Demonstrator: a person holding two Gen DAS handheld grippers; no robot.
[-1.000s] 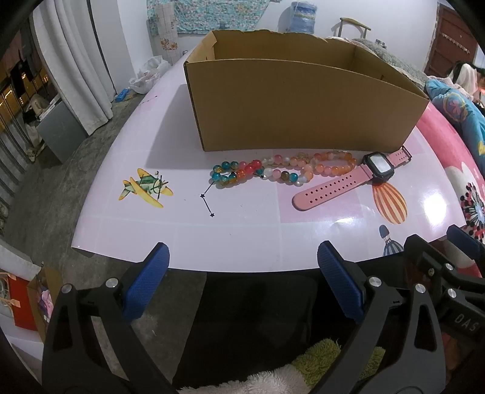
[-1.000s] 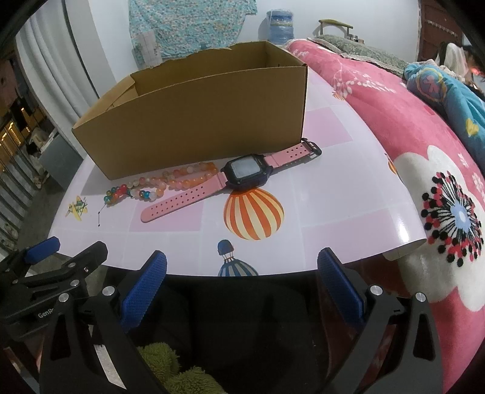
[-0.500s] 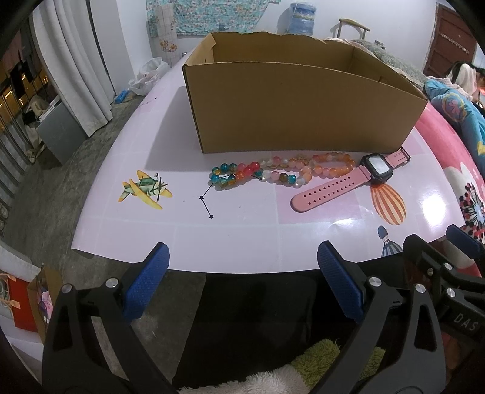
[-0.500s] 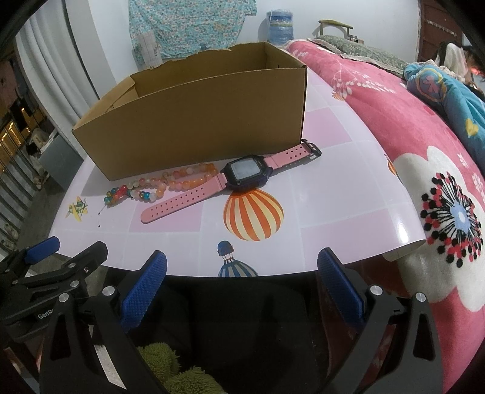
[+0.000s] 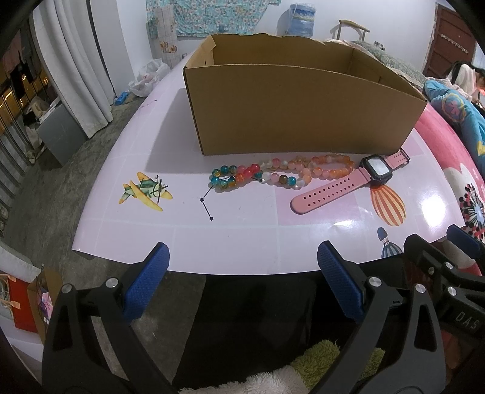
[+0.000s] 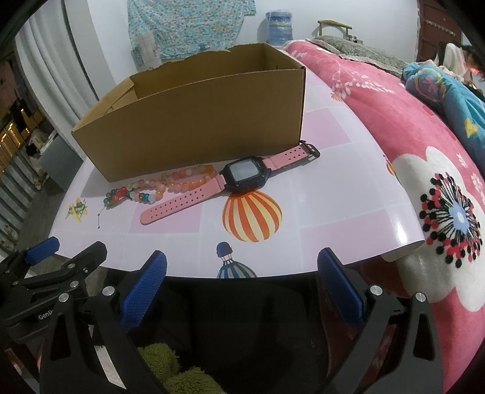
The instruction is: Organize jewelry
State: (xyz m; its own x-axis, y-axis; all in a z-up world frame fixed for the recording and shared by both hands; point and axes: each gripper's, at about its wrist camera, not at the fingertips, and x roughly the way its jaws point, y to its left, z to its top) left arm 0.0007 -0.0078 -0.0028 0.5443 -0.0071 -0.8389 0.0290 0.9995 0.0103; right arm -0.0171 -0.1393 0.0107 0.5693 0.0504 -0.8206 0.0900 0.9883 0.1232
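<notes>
The table (image 5: 242, 242) had a glossy pink-and-white cover printed with a yellow airplane (image 5: 145, 194), a striped hot-air balloon (image 6: 251, 215) and a smaller blue balloon (image 6: 225, 260). In my left view the open cardboard box (image 5: 303, 112) stood at 12 o'clock, and I could not see its floor. Just in front of its near wall lay the bead bracelets (image 5: 282, 174), a multicoloured one at the left touching a pale orange one at the right. The pink watch (image 5: 342, 181) lay at 2 o'clock, its dark case beside the orange beads and its long strap pointing toward me.

The room was a bedroom: white curtains (image 5: 78, 69) at 10 o'clock, a floral cloth (image 6: 188, 27) on the far wall, a water jug (image 6: 279, 27) behind the box. In my right view a pink flowered blanket (image 6: 424, 151) covered the bed from 1 to 4 o'clock, with a blue quilt (image 6: 448, 91) further back.

My left gripper (image 5: 242, 282) and right gripper (image 6: 241, 282) both hung before the near table edge, jaws spread wide, holding nothing.

Compared with one second before, I found almost no change: the box, beads and watch lay in the same places, and both grippers were as wide as before. Only the left view had shifted very slightly.
</notes>
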